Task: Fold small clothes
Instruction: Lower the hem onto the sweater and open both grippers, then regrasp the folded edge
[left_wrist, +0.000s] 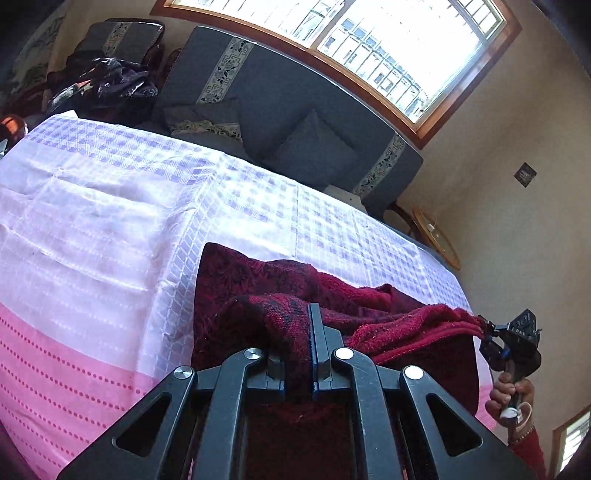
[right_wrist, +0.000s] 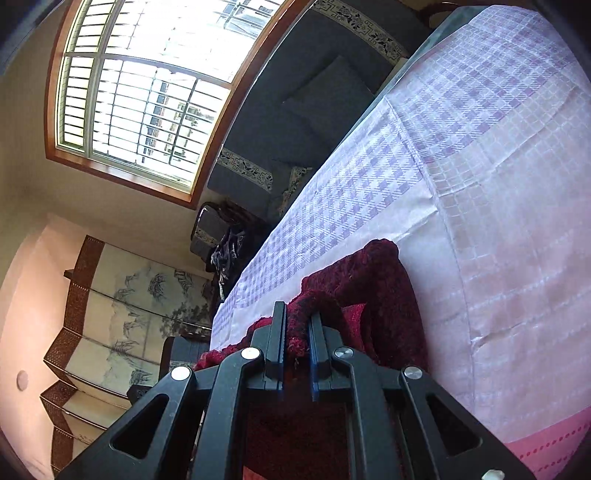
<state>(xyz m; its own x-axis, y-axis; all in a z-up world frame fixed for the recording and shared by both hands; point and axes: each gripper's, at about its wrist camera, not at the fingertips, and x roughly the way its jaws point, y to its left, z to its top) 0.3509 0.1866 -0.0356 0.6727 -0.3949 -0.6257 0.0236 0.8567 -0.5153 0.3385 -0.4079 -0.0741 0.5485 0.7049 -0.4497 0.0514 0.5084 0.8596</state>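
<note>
A dark red knitted cloth (left_wrist: 258, 280) lies partly on the table, its near edge lifted and stretched between both grippers. My left gripper (left_wrist: 301, 317) is shut on one bunched corner of it; only the right finger (left_wrist: 314, 325) shows, the other is under the fabric. At the far right of the left wrist view the right gripper (left_wrist: 487, 329) pinches the other corner, held by a hand (left_wrist: 511, 397). In the right wrist view my right gripper (right_wrist: 297, 317) is shut on a fold of the red cloth (right_wrist: 380, 280), which trails away over the table.
The table wears a white and lilac checked tablecloth (left_wrist: 110, 206) with a pink dotted band (left_wrist: 55, 369) near me. Behind it stands a dark blue sofa (left_wrist: 295, 96) with cushions under a large window (left_wrist: 388, 44). A folding screen (right_wrist: 122, 314) stands by the wall.
</note>
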